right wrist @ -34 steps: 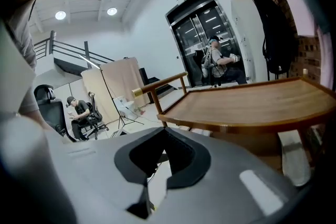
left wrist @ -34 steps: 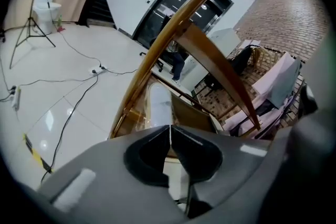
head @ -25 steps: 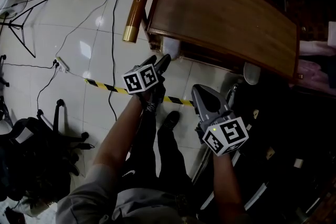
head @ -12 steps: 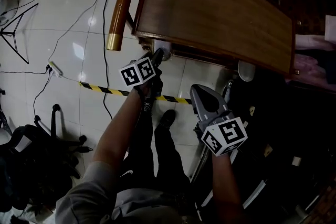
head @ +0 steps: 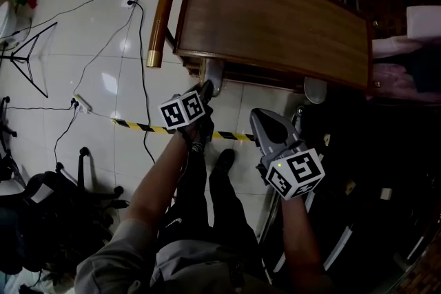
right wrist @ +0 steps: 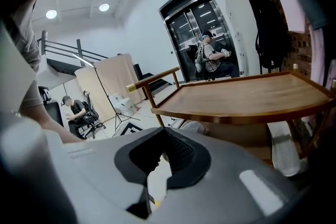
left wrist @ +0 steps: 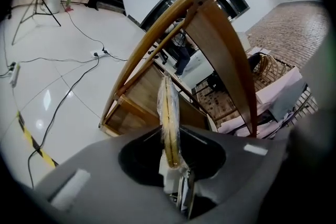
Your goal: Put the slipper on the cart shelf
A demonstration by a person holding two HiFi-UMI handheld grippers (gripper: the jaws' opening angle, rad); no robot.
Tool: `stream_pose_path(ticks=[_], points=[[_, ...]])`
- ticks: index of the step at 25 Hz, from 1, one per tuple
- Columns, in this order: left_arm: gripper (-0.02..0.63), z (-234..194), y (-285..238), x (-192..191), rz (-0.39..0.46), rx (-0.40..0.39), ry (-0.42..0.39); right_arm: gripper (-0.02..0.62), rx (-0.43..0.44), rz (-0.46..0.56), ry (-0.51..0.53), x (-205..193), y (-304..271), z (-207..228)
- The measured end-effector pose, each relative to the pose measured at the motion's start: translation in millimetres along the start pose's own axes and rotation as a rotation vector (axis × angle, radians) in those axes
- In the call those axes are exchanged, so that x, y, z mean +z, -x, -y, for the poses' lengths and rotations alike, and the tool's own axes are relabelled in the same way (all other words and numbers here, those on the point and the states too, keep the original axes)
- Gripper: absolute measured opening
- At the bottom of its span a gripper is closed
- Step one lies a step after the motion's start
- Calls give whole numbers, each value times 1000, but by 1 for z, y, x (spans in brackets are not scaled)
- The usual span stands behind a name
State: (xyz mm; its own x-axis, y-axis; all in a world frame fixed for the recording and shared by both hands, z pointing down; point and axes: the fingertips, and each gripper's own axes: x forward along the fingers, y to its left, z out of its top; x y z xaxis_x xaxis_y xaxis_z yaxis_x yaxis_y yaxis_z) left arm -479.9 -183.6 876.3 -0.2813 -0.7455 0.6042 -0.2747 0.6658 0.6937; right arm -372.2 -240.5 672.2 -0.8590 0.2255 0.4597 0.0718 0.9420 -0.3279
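A pale slipper in clear wrap stands edge-on between the jaws of my left gripper. The jaws are closing and lie against both its faces. From the head view, that slipper pokes out under the front edge of the wooden cart, right at the tip of the left gripper. My right gripper hangs lower and to the right, its jaws together with nothing between them. A second pale slipper lies on the cart's lower shelf and also shows in the head view.
The cart's gold-capped handle bar slants along its left side. Cables and black-yellow tape cross the white tile floor. An office chair stands at lower left, dark racks at the right. People sit far off.
The left gripper's jaws have narrowed round the slipper at the cart's front edge. The right gripper has kept its place.
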Motion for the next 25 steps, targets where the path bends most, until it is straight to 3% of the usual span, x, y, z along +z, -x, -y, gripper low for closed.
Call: stream_pose_path(ticks=[13,25], points=[[74,77,105,-52,-78,-10,-80,0,-29,84,57,37,108,-26],[74,131,185,-100,-133,-96,-141,0,-75,186,75,59,175,-65]])
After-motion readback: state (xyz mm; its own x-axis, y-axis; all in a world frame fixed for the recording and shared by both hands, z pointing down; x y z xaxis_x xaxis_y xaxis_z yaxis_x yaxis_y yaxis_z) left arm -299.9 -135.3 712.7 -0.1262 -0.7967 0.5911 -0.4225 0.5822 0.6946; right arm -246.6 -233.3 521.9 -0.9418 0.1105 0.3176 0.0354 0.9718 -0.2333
